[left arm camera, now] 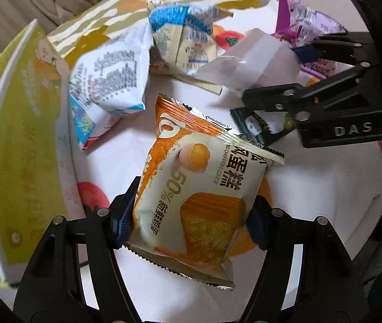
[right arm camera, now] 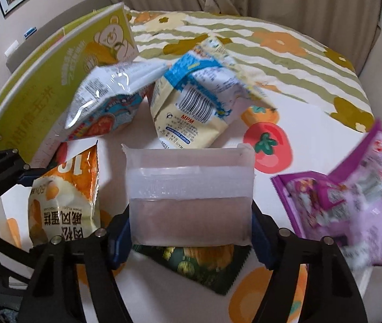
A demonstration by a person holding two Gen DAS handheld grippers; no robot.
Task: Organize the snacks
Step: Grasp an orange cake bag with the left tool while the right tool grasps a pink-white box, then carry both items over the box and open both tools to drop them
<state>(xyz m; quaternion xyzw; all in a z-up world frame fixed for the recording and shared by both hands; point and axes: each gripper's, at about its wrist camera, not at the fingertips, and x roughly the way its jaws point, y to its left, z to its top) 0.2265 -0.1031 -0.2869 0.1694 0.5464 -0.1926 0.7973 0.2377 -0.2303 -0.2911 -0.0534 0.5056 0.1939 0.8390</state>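
Nearest, the left gripper (left arm camera: 188,219) had its jaws closed on the lower sides of the cake pack (left arm camera: 199,188), partly open only by the pack's width; the pack stood tilted off the tabletop (left arm camera: 312,188), apparently lifted for sorting. The right gripper (right arm camera: 191,231) likewise had its jaws pressed on both edges of a translucent pouch (right arm camera: 191,193), holding it upright above a dark green packet (right arm camera: 204,266) lying flat. Just beyond, two blue-and-white bags (left arm camera: 107,80) (left arm camera: 182,43) lay crumpled against each other, unsorted. A purple bag (right arm camera: 352,215) sat apart on the right. Farthest left, a green box (right arm camera: 56,80) stood open-sided beside the heap, judged the likely destination for the snacks. Curtains hung behind.
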